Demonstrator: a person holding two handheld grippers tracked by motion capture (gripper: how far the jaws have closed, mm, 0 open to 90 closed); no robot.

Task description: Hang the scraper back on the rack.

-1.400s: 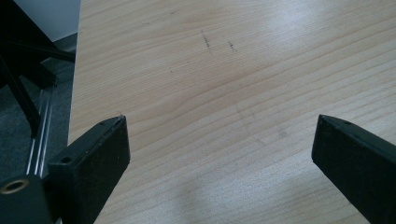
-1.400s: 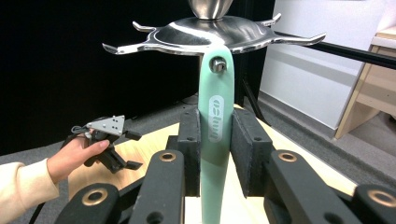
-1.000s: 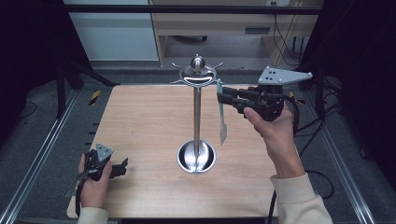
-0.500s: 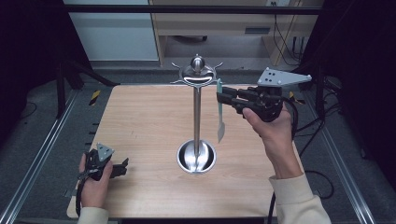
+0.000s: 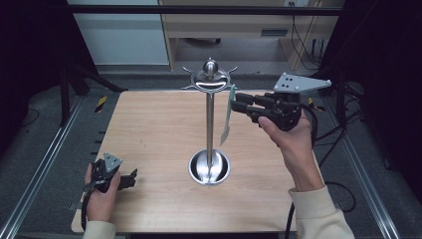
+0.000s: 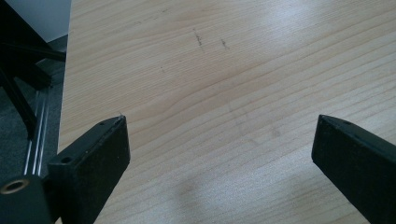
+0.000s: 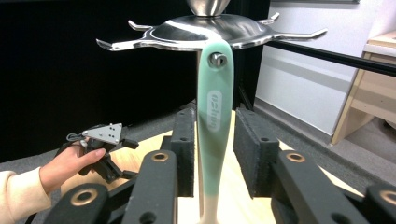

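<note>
Wooden surface (image 5: 149,139) carrying a steel hook stand (image 5: 210,124); mint-handled utensil (image 7: 214,112) hanging from a stand hook, between right gripper (image 7: 215,144) fingers just opening, left pad touching, right pad apart; left gripper (image 6: 219,154) fingers spread, well left of stand.

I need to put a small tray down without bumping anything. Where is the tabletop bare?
Bare wood runs across the table between the left gripper and the stand, and along the far left edge. It is crowded right of the pole, where the right gripper flanks the hanging green utensil.
</note>
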